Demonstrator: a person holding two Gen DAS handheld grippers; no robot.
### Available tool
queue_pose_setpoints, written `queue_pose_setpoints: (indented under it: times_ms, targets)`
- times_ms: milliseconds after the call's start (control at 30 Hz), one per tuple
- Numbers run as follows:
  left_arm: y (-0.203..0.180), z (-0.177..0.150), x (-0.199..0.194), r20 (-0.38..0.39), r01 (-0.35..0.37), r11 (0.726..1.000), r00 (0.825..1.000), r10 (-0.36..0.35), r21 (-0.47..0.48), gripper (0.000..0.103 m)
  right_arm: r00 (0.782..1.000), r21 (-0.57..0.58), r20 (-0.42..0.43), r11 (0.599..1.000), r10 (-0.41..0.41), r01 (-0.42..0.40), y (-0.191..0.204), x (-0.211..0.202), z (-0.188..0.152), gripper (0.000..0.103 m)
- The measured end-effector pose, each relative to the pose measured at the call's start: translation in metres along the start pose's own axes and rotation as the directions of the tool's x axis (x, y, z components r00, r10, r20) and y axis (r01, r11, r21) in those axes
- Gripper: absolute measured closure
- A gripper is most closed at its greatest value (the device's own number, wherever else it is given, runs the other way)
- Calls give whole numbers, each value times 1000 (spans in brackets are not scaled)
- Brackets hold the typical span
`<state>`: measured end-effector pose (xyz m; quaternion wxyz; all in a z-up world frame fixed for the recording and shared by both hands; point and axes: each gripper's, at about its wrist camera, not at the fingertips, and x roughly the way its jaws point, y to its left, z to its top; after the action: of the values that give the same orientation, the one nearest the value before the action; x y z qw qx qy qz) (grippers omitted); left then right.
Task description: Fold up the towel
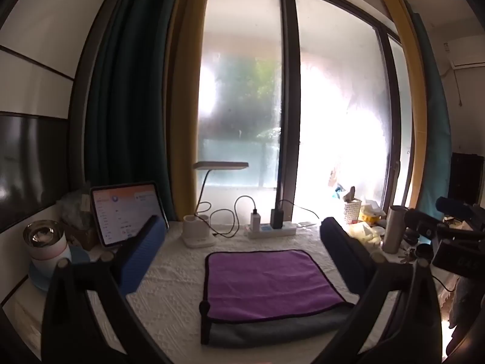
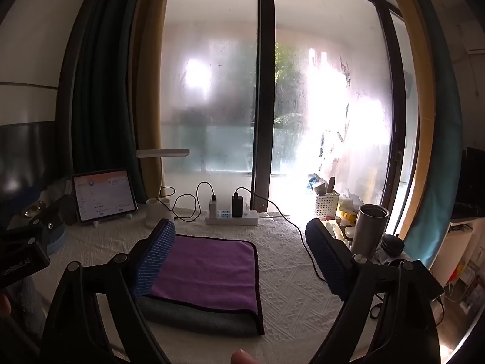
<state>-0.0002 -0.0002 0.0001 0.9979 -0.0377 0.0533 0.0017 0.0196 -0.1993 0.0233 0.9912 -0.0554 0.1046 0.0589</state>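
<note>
The purple towel [image 1: 266, 285] lies folded on the white textured cloth of the desk [image 1: 169, 276], its purple face up and a grey layer showing along the near edge. The left gripper [image 1: 242, 236] hovers above it with jaws wide apart, holding nothing. The right gripper [image 2: 239, 248] also has its jaws spread and empty, its left blue pad over the towel's left side. Behind stand a tablet [image 2: 103, 194], a power strip [image 2: 232, 217] and a steel tumbler [image 2: 369, 230].
</note>
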Motion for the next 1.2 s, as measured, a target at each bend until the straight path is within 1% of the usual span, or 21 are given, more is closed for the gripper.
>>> queue_pose_setpoints:
  times_ms: [400, 433, 700, 1200]
  targets:
    - [1, 0, -6, -5, 5, 1000, 1000, -5, -1, 1, 1000, 2, -5, 1000, 1, -1, 2, 1, -3, 13]
    - [0, -2, 2, 5, 9, 1000, 1000, -9, 10, 1, 1000, 2, -5, 1000, 1, -1, 2, 1, -3, 13]
    - [-1, -1, 0, 3, 10, 1000, 1000, -10, 8, 0, 1000, 2, -5, 1000, 2, -2, 1, 0, -3, 13]
    - [0, -1, -2, 13, 7, 1000, 1000, -7, -12, 1, 1000, 5, -7, 1000, 2, -2, 0, 1, -2, 13]
